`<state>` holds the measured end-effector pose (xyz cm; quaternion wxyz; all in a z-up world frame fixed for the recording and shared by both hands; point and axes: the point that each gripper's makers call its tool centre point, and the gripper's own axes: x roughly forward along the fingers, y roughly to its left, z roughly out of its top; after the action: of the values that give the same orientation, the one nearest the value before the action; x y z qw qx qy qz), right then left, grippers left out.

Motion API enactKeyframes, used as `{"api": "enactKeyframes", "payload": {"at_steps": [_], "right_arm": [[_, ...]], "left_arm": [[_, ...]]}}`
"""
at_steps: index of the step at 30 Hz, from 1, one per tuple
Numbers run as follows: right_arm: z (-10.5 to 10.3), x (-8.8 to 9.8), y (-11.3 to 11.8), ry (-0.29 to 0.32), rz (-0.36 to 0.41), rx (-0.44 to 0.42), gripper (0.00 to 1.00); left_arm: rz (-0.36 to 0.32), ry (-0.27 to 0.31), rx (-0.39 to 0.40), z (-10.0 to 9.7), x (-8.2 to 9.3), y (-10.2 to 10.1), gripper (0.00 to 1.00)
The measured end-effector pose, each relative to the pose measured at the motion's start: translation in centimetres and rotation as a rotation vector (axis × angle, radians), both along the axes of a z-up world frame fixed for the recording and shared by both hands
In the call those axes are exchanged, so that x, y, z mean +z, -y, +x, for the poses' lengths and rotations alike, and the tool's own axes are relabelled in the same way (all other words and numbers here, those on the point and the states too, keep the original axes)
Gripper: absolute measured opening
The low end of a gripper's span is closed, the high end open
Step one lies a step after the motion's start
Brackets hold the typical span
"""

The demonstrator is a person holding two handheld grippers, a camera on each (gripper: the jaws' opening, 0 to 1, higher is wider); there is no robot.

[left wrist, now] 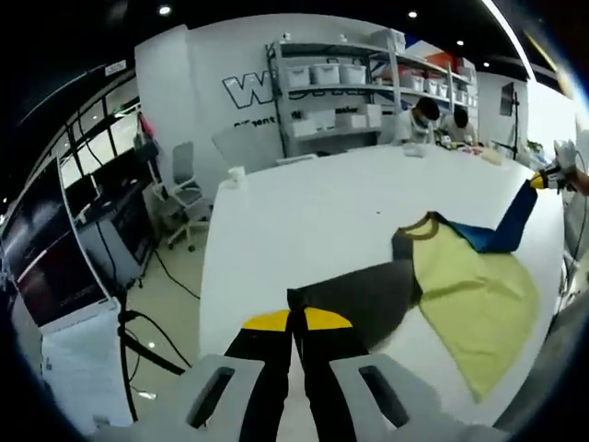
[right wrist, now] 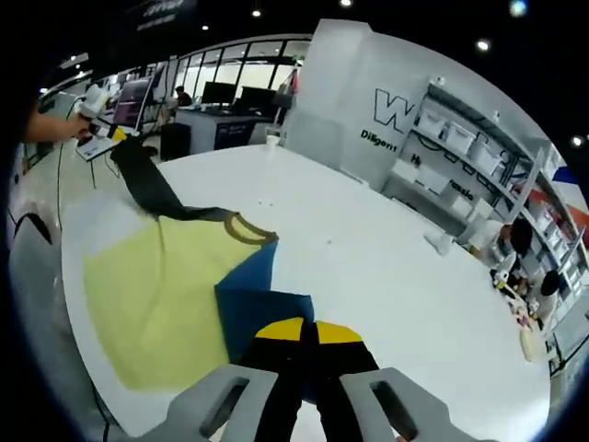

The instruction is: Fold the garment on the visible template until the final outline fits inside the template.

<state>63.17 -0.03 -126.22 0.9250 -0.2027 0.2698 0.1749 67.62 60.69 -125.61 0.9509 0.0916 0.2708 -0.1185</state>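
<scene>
A T-shirt lies spread on the white table (left wrist: 304, 212), with a yellow-green body (left wrist: 469, 295), a dark grey sleeve (left wrist: 368, 295) and a blue sleeve (left wrist: 502, 226). My left gripper (left wrist: 294, 319) is shut on the end of the grey sleeve, its yellow tips pressed together. In the right gripper view, my right gripper (right wrist: 306, 330) is shut on the end of the blue sleeve (right wrist: 262, 308), beside the yellow-green body (right wrist: 156, 285). The two sleeves are pulled apart. The right gripper (left wrist: 550, 178) shows at the far right, the left gripper (right wrist: 101, 129) at the upper left, held by a hand.
A paper cup (left wrist: 236, 173) stands near the table's far corner. Two people (left wrist: 425, 118) sit at the far end by metal shelves (left wrist: 331, 83) with white bins. An office chair (left wrist: 187, 189) and monitors stand on the floor beside the table edge.
</scene>
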Motion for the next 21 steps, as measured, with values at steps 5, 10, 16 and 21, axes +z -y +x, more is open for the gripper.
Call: {"api": "enactKeyframes", "payload": {"at_steps": [5,10,16,21], "right_arm": [[0.4,0.4,1.1,0.010,0.007,-0.036,0.00],[0.7,0.8,2.1,0.015,0.030,-0.077,0.00],[0.6,0.9,2.5,0.018,0.035,-0.093,0.00],[0.4,0.8,3.0,0.016,0.029,-0.106,0.00]], "left_arm": [[0.023,-0.006,0.024,0.1,-0.2,-1.1,0.04],[0.062,-0.036,0.041,0.1,-1.3,-2.2,0.04],[0.116,-0.080,0.020,0.0,-3.4,-2.4,0.04],[0.166,-0.097,-0.009,0.3,-4.8,-2.7,0.04]]}}
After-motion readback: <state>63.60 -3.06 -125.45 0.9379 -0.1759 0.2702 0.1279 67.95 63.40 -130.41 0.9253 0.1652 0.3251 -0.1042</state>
